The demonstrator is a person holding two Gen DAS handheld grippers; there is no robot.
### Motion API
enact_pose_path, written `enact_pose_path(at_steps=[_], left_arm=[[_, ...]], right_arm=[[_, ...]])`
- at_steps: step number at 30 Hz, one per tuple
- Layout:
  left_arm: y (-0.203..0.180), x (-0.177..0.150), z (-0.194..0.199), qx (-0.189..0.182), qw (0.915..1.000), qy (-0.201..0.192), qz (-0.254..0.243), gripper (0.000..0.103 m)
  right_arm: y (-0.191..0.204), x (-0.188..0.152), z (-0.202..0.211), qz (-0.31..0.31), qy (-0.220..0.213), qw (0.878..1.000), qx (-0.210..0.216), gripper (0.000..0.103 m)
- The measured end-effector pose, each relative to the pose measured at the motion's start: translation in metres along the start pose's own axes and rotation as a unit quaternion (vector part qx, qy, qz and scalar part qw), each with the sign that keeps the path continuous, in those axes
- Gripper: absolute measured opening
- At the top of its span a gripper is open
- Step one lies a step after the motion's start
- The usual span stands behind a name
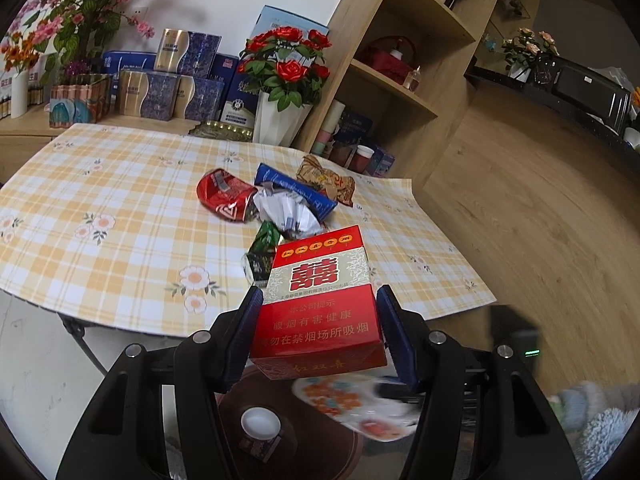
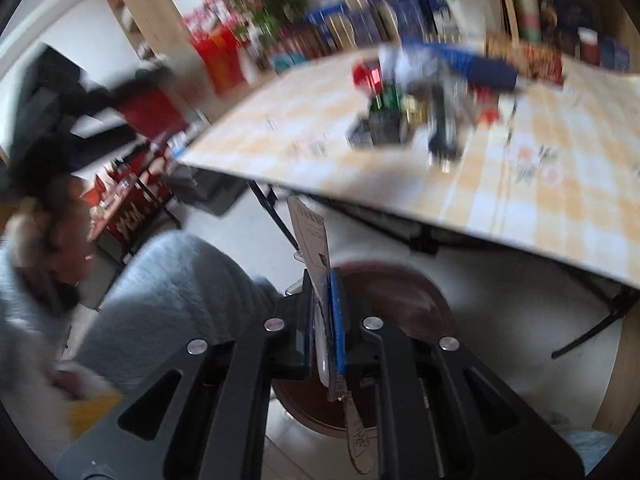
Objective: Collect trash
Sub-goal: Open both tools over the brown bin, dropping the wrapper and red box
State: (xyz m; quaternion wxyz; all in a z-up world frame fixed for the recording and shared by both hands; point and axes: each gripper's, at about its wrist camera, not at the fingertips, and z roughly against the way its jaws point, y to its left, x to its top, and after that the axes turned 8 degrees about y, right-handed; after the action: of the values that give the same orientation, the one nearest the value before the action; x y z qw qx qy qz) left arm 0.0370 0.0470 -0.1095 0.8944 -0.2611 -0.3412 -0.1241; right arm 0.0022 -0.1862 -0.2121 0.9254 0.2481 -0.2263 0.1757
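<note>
My left gripper (image 1: 318, 300) is shut on a red cigarette pack (image 1: 320, 300) and holds it just off the table's near edge. Behind it a trash pile lies on the checked tablecloth (image 1: 120, 200): a crushed red can (image 1: 226, 196), crumpled white paper (image 1: 284, 212), a blue wrapper (image 1: 296, 190), a brown wrapper (image 1: 326, 178) and a green wrapper (image 1: 264, 248). My right gripper (image 2: 322, 280) is shut on a flat cardboard piece (image 2: 310, 236), below the table edge. The same pile (image 2: 420, 96) shows blurred in the right wrist view.
A round dark brown bin (image 2: 400, 292) stands on the floor under both grippers, with a white cup (image 1: 260, 424) and a flowered wrapper (image 1: 352, 404) seen beneath the left one. A vase of red roses (image 1: 286, 92), boxes and a wooden shelf (image 1: 400, 60) line the back.
</note>
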Motion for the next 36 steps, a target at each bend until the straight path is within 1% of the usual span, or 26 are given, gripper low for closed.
enact_pose_path(at_steps=[2, 4, 8, 11, 12, 13, 14, 15, 17, 18, 19, 20, 21, 22, 25, 29, 31, 35, 36], left_arm=[[0.0, -0.004, -0.003, 0.0, 1.0, 0.006, 0.003, 0.057], [0.0, -0.008, -0.005, 0.002, 0.9999, 0.012, 0.005, 0.057], [-0.001, -0.015, -0.011, 0.005, 0.9997, 0.023, 0.001, 0.057], [-0.002, -0.019, -0.015, 0.008, 0.9995, 0.029, -0.003, 0.057], [-0.002, -0.021, -0.017, 0.008, 0.9994, 0.032, -0.004, 0.057], [-0.002, -0.022, -0.019, 0.008, 0.9994, 0.034, -0.004, 0.057], [-0.002, -0.023, -0.02, 0.008, 0.9993, 0.037, -0.005, 0.057], [-0.002, -0.024, -0.023, 0.008, 0.9991, 0.04, -0.008, 0.057], [-0.003, -0.026, -0.027, 0.01, 0.9989, 0.044, -0.011, 0.057], [-0.004, -0.027, -0.029, 0.011, 0.9988, 0.046, -0.013, 0.057], [-0.004, -0.029, -0.032, 0.012, 0.9986, 0.049, -0.015, 0.057], [-0.005, -0.03, -0.034, 0.013, 0.9984, 0.051, -0.018, 0.057], [-0.006, -0.031, -0.035, 0.014, 0.9983, 0.053, -0.021, 0.057], [-0.007, -0.033, -0.038, 0.016, 0.998, 0.056, -0.025, 0.057], [-0.007, -0.038, -0.045, 0.022, 0.997, 0.066, -0.032, 0.057], [-0.007, -0.045, -0.054, 0.028, 0.9957, 0.078, -0.04, 0.057], [-0.007, -0.049, -0.06, 0.033, 0.9946, 0.085, -0.048, 0.057], [-0.008, -0.06, -0.076, 0.047, 0.9906, 0.108, -0.069, 0.057], [-0.007, -0.063, -0.08, 0.05, 0.9897, 0.114, -0.072, 0.057]], right_arm=[[-0.011, 0.0, -0.029, -0.022, 0.026, 0.999, -0.003, 0.012], [-0.021, -0.002, -0.057, -0.044, 0.048, 0.998, -0.019, 0.012], [-0.038, -0.008, -0.094, -0.085, 0.078, 0.992, -0.049, 0.012], [-0.05, -0.014, -0.106, -0.112, 0.09, 0.988, -0.062, 0.013], [-0.053, -0.016, -0.108, -0.12, 0.095, 0.986, -0.064, 0.017], [-0.054, -0.017, -0.106, -0.125, 0.095, 0.985, -0.065, 0.034], [-0.057, -0.018, -0.105, -0.13, 0.09, 0.985, -0.065, 0.046], [-0.059, -0.018, -0.102, -0.129, 0.083, 0.986, -0.069, 0.06], [-0.058, -0.019, -0.094, -0.123, 0.071, 0.987, -0.081, 0.061], [-0.059, -0.019, -0.092, -0.126, 0.07, 0.986, -0.081, 0.063], [-0.062, -0.018, -0.087, -0.134, 0.066, 0.986, -0.078, 0.069], [-0.065, -0.018, -0.081, -0.144, 0.053, 0.985, -0.075, 0.073], [-0.069, -0.016, -0.073, -0.151, 0.039, 0.985, -0.074, 0.082], [-0.069, -0.015, -0.062, -0.155, 0.022, 0.985, -0.078, 0.088], [-0.069, -0.012, -0.035, -0.152, -0.016, 0.983, -0.097, 0.095], [-0.066, -0.01, 0.009, -0.132, -0.073, 0.976, -0.155, 0.097], [-0.064, -0.012, 0.025, -0.117, -0.092, 0.972, -0.184, 0.097], [-0.062, -0.021, 0.052, -0.081, -0.13, 0.956, -0.25, 0.097], [-0.064, -0.023, 0.055, -0.078, -0.136, 0.953, -0.261, 0.097]])
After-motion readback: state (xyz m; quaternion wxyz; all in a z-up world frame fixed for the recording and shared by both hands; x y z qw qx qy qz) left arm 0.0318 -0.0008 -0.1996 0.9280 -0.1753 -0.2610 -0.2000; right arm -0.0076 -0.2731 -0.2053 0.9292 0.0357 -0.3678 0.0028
